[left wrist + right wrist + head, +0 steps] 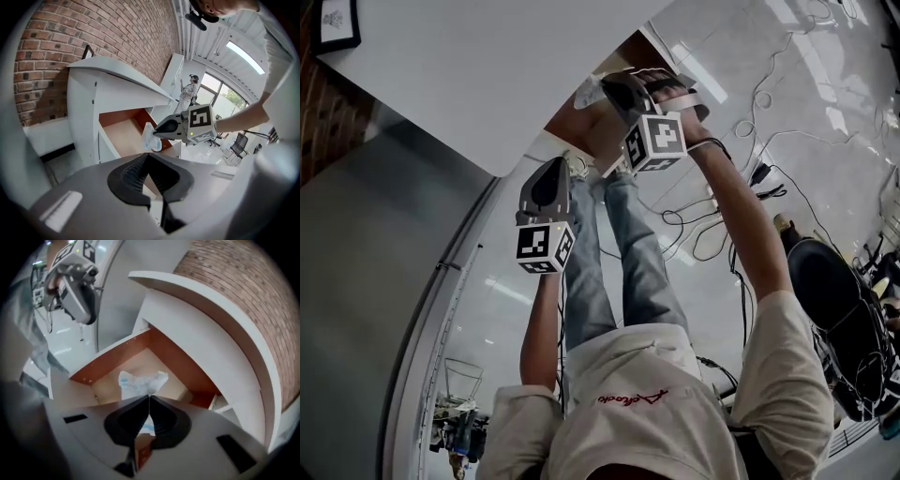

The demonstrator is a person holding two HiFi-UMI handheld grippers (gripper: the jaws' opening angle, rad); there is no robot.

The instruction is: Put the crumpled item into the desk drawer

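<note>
The crumpled item (140, 383) is a white wrapper with blue print. My right gripper (149, 397) is shut on it and holds it over the open desk drawer (117, 363), whose inside is wood-brown. In the head view the right gripper (609, 90) and the crumpled item (587, 92) sit at the drawer (581, 127) under the white desk top (478, 66). My left gripper (148, 156) is shut with nothing in it, back from the drawer (123, 136). It faces the right gripper (161, 132) and the crumpled item (150, 138). In the head view the left gripper (555, 161) hangs below the desk edge.
A brick wall (70, 33) rises behind the desk. A framed picture (333, 23) stands on the desk top. Cables (703, 225) trail over the floor and a black office chair (834, 300) is at the right. Another person (189, 90) stands far off by the windows.
</note>
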